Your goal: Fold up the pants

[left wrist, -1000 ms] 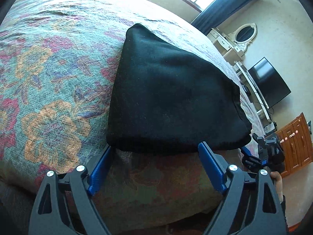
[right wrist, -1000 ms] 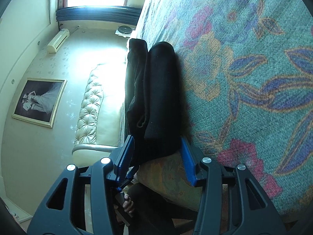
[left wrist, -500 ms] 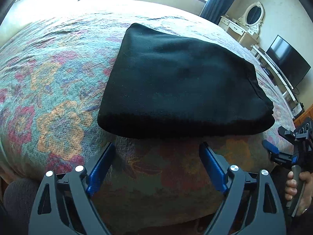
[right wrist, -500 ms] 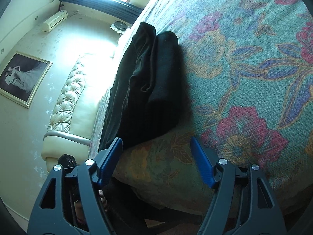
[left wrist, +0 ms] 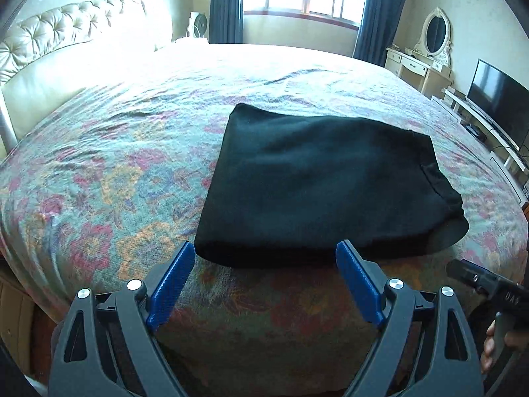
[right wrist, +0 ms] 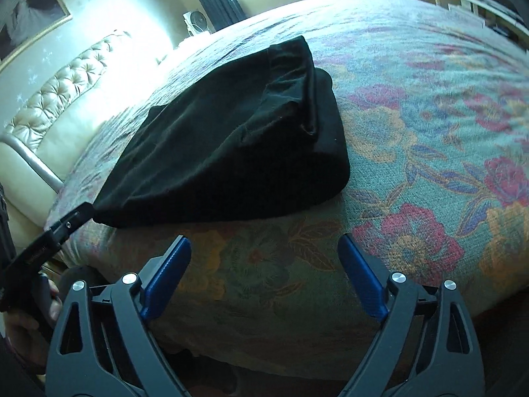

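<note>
the black pants (left wrist: 317, 185) lie folded into a flat stack on the floral bedspread (left wrist: 99, 182), near the bed's front edge. the left gripper (left wrist: 264, 264) hangs just in front of that stack, fingers (left wrist: 172, 281) spread wide and holding nothing. the right gripper (right wrist: 264, 254) sits off the stack's right front corner, fingers (right wrist: 362, 281) likewise released. the tufted headboard (left wrist: 56, 39) stands left of the pants.

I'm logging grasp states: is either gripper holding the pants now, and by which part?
Nothing is held. The left gripper and right gripper are open, short of the folded black pants.
</note>
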Demonstrator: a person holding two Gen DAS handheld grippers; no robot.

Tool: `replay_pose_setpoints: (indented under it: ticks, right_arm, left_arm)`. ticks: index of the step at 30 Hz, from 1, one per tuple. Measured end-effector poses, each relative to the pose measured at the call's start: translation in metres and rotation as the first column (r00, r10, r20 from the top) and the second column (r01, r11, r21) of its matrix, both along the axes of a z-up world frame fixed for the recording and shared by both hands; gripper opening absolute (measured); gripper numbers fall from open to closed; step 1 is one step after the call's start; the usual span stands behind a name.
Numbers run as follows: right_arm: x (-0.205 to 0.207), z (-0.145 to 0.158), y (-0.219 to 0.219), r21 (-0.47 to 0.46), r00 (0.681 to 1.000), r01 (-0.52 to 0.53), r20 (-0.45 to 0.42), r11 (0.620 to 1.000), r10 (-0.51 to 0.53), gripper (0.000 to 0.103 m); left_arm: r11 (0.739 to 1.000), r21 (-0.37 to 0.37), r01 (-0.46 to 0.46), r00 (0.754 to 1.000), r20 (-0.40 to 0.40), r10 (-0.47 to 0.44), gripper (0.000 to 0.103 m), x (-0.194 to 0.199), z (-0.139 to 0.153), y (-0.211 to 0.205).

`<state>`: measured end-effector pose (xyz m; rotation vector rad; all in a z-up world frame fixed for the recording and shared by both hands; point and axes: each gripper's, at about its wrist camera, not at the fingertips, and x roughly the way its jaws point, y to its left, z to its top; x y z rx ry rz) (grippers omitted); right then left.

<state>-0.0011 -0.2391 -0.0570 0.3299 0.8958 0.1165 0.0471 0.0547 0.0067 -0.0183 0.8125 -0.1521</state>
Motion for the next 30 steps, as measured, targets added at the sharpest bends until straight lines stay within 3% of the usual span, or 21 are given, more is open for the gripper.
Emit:
replay_pose_setpoints:
  ticks: [4,10,21,30]
  right_arm:
    - [-0.003,0.013,0.02,-0.1,0.998,-0.006,0.06,0.995,0.012,0.091]
    - [-0.009,0.027,0.011,-0.194,0.992,0.02,0.128,0.981,0.005,0.092]
    - [-0.012,0.028,0.013,-0.188,0.991,0.032,0.13,0.982,-0.008,0.092]
    - [-0.013,0.032,0.002,-0.176,0.99,0.056,0.139,0.983,-0.032,0.092]
  left_arm:
    - [0.999,0.009,-0.032,0.999,0.022,0.032,0.086,-0.002,0.002,0.005]
    - [0.997,0.057,-0.053,0.998,0.04,0.051,0.086,-0.003,0.001,0.008]
    - [0.997,-0.023,0.076,0.997,-0.022,-0.076,0.086,-0.012,-0.002,-0.01]
    - [0.999,-0.023,0.048,0.999,-0.017,-0.049,0.086,-0.013,0.0,-0.008]
